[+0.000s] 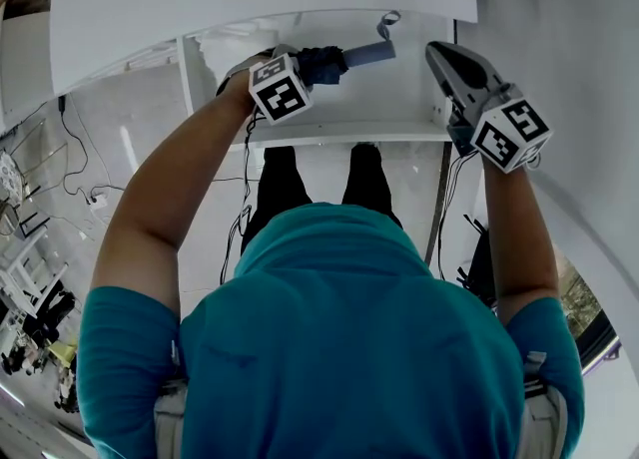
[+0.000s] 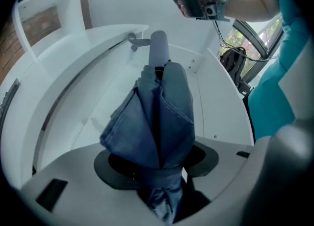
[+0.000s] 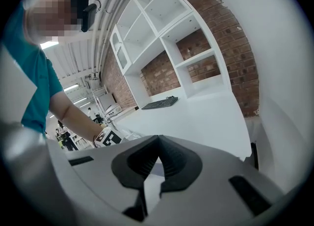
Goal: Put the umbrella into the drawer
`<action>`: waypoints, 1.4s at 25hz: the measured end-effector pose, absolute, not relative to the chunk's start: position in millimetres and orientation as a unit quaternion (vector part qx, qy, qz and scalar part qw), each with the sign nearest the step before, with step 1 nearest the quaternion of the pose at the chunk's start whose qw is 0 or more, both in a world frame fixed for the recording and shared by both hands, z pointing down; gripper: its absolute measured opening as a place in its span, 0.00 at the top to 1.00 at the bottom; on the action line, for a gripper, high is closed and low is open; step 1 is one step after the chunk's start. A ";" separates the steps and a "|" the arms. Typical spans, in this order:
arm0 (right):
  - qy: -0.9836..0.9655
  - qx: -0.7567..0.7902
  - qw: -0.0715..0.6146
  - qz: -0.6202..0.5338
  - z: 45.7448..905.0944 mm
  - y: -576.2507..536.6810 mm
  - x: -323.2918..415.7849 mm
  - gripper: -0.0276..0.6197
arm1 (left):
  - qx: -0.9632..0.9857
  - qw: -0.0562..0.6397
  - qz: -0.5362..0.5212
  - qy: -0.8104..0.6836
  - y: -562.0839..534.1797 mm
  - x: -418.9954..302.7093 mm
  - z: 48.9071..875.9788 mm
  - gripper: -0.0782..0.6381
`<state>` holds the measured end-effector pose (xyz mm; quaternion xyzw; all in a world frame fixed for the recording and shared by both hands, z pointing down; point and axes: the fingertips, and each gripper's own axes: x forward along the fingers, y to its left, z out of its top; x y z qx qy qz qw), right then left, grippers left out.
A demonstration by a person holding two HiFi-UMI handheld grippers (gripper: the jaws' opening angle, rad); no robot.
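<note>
Right now the folded blue umbrella (image 2: pixel 162 117) hangs over the open white drawer (image 1: pixel 399 108), its bunched cloth end clenched in the left claw (image 2: pixel 159 163) and its pale handle (image 2: pixel 158 48) leading downward. As I judge it, the grip is on soft fabric rather than the shaft, so the umbrella could slide or swing. The loose folds or the wrist strap (image 1: pixel 387 20) could also snag on the drawer's right wall (image 2: pixel 230 102) and leave it lying across the rim. The right claw (image 3: pixel 158 141) is clenched on nothing, raised at the right, above the white worktop (image 3: pixel 206 117). Cloth buries the left pads' contact. The drawer's depth and near front are hard to make out.
</note>
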<state>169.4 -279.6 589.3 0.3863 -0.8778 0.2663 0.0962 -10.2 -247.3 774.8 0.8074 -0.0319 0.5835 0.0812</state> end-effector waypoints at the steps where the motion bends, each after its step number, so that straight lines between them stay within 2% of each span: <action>1: -0.877 0.387 0.097 0.267 589.9 -279.8 170.7 0.92 | 0.805 0.083 0.587 -0.031 -247.5 -9.7 778.0 0.54; 19: -0.871 0.383 0.101 0.292 606.8 -268.9 171.9 0.92 | 0.752 0.060 0.656 0.008 -239.4 2.7 817.5 0.52; 29: -0.876 0.376 0.102 0.284 596.4 -274.8 166.0 0.92 | 0.757 0.064 0.650 0.009 -236.8 4.1 815.9 0.48; 35: -0.881 0.377 0.100 0.270 575.5 -280.2 162.9 0.92 | 0.790 0.077 0.608 -0.023 -245.6 4.4 780.8 0.47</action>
